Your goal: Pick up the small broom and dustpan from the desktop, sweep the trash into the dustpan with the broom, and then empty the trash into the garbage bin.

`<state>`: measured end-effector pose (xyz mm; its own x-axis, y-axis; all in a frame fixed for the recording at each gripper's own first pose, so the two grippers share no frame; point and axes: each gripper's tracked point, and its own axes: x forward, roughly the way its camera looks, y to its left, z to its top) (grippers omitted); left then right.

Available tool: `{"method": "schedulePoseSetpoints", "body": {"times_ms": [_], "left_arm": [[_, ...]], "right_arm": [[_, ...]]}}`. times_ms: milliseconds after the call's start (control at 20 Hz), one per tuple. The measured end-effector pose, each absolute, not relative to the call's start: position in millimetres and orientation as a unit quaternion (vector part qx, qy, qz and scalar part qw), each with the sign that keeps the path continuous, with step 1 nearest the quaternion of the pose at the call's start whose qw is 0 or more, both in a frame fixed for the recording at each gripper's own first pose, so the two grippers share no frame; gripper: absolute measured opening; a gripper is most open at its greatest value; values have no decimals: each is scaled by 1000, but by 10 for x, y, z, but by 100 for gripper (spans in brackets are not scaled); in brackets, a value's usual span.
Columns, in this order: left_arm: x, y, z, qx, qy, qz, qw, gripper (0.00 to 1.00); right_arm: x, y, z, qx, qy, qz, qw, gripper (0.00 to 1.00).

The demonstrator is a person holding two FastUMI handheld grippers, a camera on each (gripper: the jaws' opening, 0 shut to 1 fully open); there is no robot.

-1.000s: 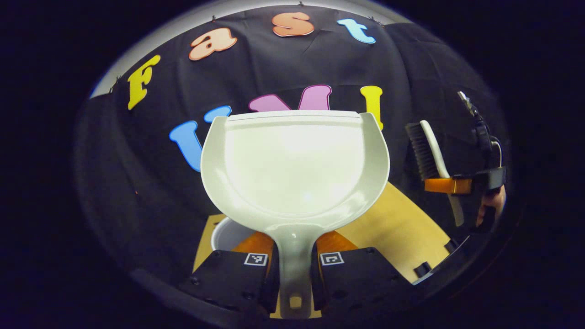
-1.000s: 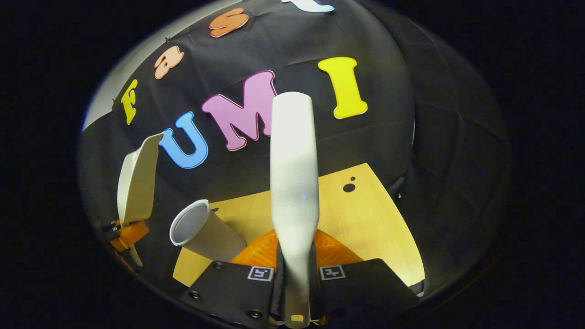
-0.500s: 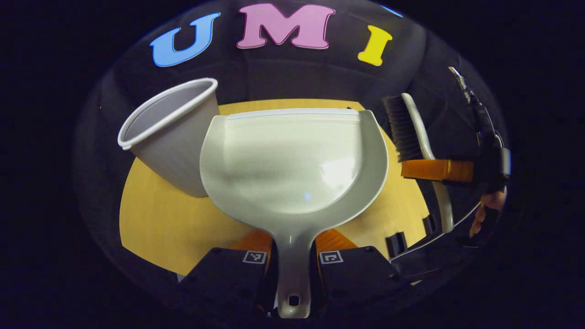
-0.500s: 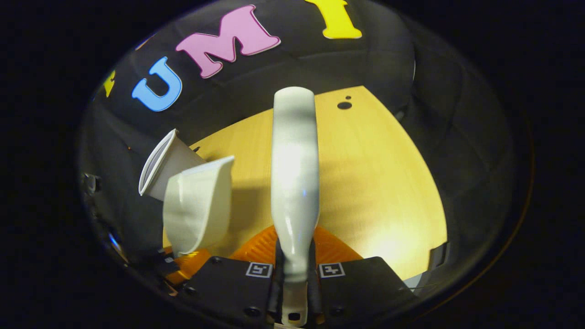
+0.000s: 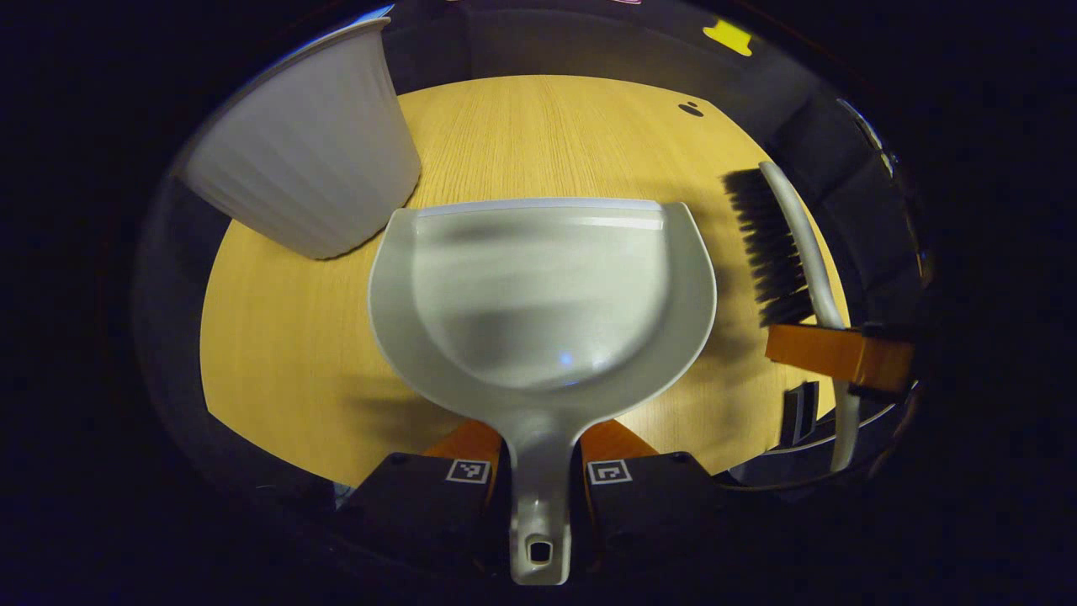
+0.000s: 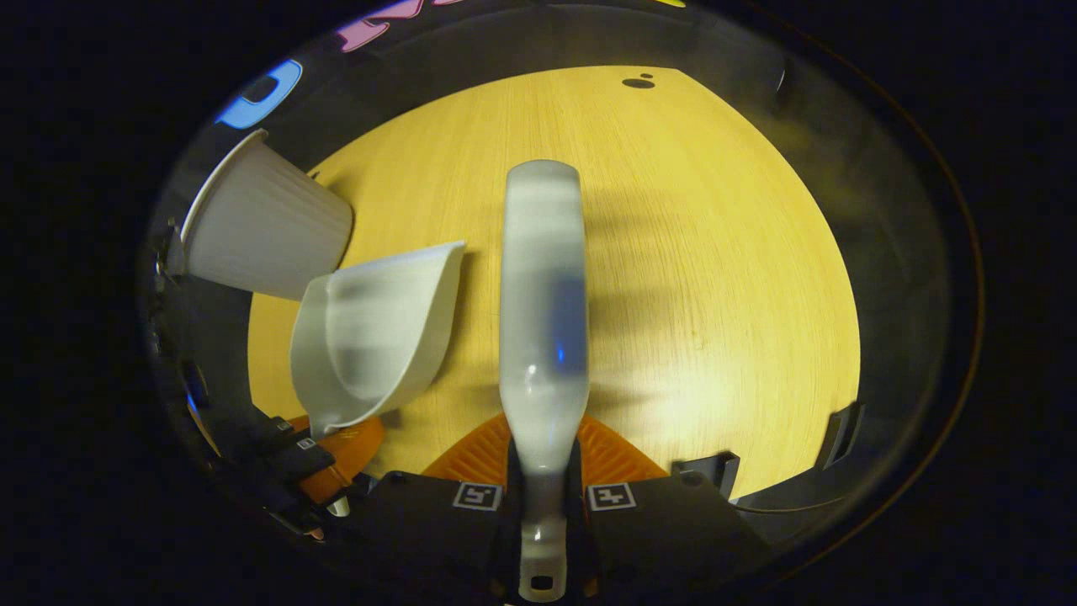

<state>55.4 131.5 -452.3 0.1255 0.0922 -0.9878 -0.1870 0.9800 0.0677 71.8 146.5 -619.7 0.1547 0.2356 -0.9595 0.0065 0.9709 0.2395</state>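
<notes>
Pale yellow wood-grain tabletop (image 5: 538,135), lit warmly from above, brightest toward the near right edge in the right gripper view (image 6: 724,337). Soft blurred shadows lying across the grain near the middle. Small dark round hole (image 5: 690,108) near the far right corner of the tabletop, seen again in the right gripper view (image 6: 638,82). Black cloth wall (image 5: 538,50) hanging just behind the tabletop's far edge. Darkness beyond the tabletop's sides.

Open wooden desktop (image 6: 715,278) lies right of the dustpan (image 5: 543,295); the white bin (image 5: 307,168) blocks its left side.
</notes>
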Motion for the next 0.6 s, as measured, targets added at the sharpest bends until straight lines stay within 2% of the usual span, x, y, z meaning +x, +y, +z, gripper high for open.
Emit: {"method": "schedulePoseSetpoints", "body": {"times_ms": [350, 550, 600], "left_arm": [[507, 1328, -4492, -28, 684, 106, 721, 26], [483, 1307, -4538, -31, 690, 103, 716, 28], [456, 1293, -4559, -36, 695, 97, 712, 27]], "right_arm": [[643, 1457, -6213, 65, 695, 64, 713, 23], [632, 1453, -6245, 72, 703, 67, 705, 23], [616, 1473, -6254, 71, 706, 66, 702, 19]]}}
